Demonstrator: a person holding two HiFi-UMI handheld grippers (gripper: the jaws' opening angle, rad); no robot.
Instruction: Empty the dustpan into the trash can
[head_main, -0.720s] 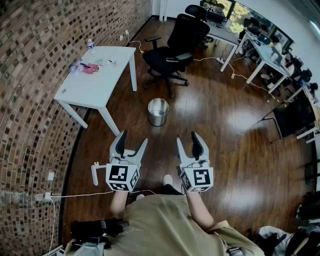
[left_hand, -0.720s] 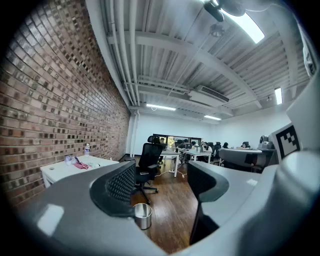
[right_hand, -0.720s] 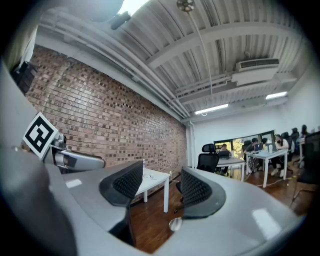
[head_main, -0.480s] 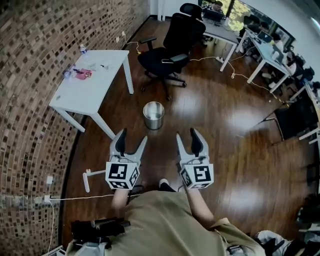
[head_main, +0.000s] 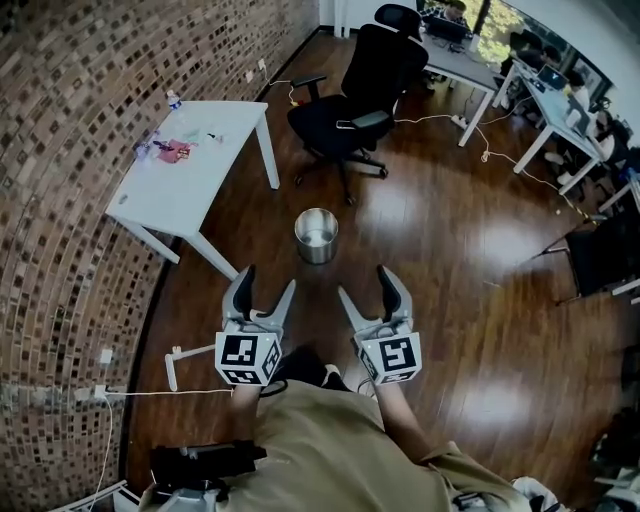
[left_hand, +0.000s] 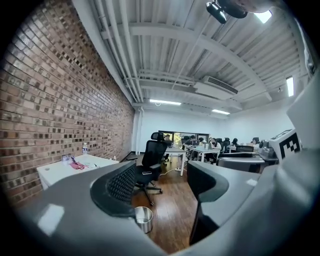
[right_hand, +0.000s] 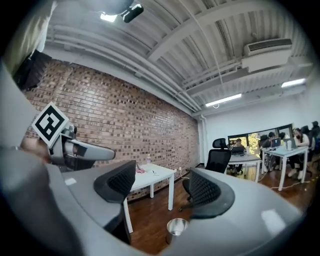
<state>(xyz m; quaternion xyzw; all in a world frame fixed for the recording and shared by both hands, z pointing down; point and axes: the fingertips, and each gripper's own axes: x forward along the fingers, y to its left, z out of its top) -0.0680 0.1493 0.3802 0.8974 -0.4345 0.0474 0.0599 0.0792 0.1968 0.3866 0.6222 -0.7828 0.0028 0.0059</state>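
Brick wall (head_main: 70, 200) fills the left side of the head view, and dark wooden floor (head_main: 450, 240) spreads over the rest of this open office. Rows of desks (head_main: 470, 70) stand in the upper right corner. A white counter (head_main: 190, 170) stands against the brick at upper left. A black office chair (head_main: 355, 90) is just to its right, near the top centre.

At the bottom of the frame a person (head_main: 330, 450) holds both tools out level over the floor. The left gripper (head_main: 267, 285) and the right gripper (head_main: 365, 285) are side by side, a little apart. Each gripper view shows its jaws spread and released, with only floor and furniture between the pads.

The trash can (head_main: 316, 235), a round, open-topped metal one, stands upright on the floor at frame centre. It lies beyond both grippers, between the counter's near leg and the chair base, touching neither.

A small bottle (head_main: 175, 100) and a pink item (head_main: 172, 150) sit on the counter's far end. A thin cable (head_main: 150, 392) runs along the floor at lower left.
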